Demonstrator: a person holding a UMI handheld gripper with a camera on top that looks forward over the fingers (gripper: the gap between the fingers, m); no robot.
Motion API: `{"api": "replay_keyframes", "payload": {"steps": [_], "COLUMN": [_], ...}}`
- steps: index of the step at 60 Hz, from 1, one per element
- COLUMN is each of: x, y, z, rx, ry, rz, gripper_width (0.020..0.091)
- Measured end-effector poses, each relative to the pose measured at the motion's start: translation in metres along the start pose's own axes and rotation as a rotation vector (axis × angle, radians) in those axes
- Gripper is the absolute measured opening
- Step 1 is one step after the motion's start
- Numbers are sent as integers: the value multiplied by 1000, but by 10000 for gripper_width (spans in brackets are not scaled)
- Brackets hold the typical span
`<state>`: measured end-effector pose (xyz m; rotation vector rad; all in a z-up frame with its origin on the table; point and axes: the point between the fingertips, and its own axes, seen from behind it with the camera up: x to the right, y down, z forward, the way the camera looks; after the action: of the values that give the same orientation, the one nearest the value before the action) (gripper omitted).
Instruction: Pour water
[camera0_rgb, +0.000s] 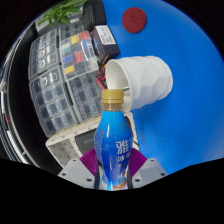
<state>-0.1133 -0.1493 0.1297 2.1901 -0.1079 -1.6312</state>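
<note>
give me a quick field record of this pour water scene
bottle: blue bottle with a tan cap, upright, between the claw fingers
claw: claw shut on the bottle, purple pads pressing both sides
cup: white paper cup lying on its side just beyond the bottle, mouth facing the bottle
surface: blue tabletop
other: red lid beyond the cup; clear plastic drawer boxes beside the cup

The two-finger gripper (113, 172) with purple inner pads (92, 162) reaches forward, both fingers clamped against a blue plastic bottle (113, 140).
</note>
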Motion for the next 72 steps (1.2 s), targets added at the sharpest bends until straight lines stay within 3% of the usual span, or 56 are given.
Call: {"api": "replay_keyframes", "payload": {"steps": [16, 26, 33, 43, 50, 58, 72], "x": [-38, -88, -124, -148, -135, -98, -51], "y": [-8, -51, -84, -135, -176, -229, -277], "z": [-24, -50, -72, -85, -81, -71, -61], "rx": [9, 157, 243, 356, 360, 331, 294], "ry": [-7, 21, 115, 118, 127, 236, 276], "rz": [-378, -913, -1270, -1648, -1747, -1818, -1832], "gripper_width": [373, 375, 375, 378, 374, 374, 396]}}
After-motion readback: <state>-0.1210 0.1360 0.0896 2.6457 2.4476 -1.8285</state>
